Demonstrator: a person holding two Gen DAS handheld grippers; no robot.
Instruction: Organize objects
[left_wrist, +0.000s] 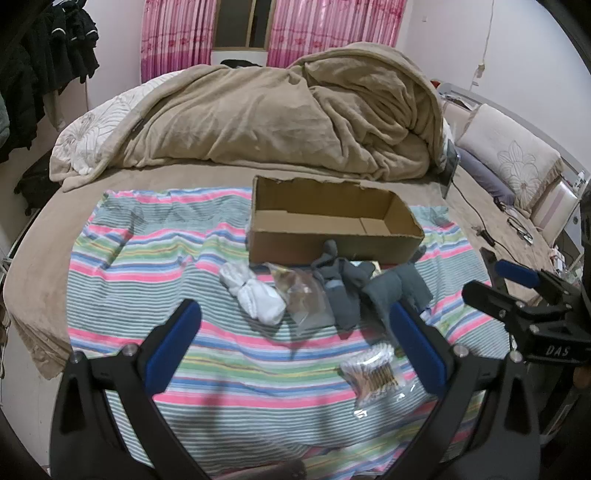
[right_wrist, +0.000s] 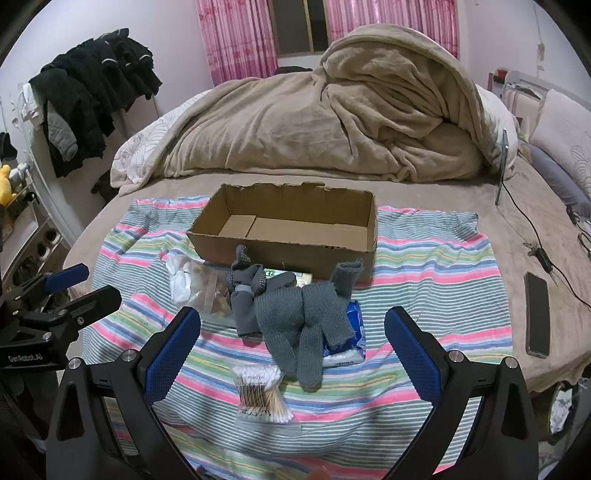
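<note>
An open, empty cardboard box (left_wrist: 325, 242) (right_wrist: 284, 251) stands on a striped cloth (left_wrist: 147, 258) (right_wrist: 436, 266) on the bed. In front of it lie white socks (left_wrist: 255, 291) (right_wrist: 181, 282), a clear bag (left_wrist: 303, 295) (right_wrist: 214, 291), dark grey socks (left_wrist: 341, 284) (right_wrist: 245, 288), grey knit gloves (right_wrist: 303, 321) (left_wrist: 399, 286) over a blue packet (right_wrist: 352, 332), and a cotton swab pack (left_wrist: 373, 373) (right_wrist: 260, 387). My left gripper (left_wrist: 295, 350) is open above the cloth, near the socks. My right gripper (right_wrist: 291, 354) is open, with the gloves and swabs between its fingers.
A beige blanket (left_wrist: 280, 118) (right_wrist: 332, 122) is heaped behind the box. A phone (right_wrist: 536, 317) and cables (right_wrist: 543, 254) lie on the right of the bed. Pillows (left_wrist: 509, 155) sit far right. Dark clothes (right_wrist: 92, 96) hang at left.
</note>
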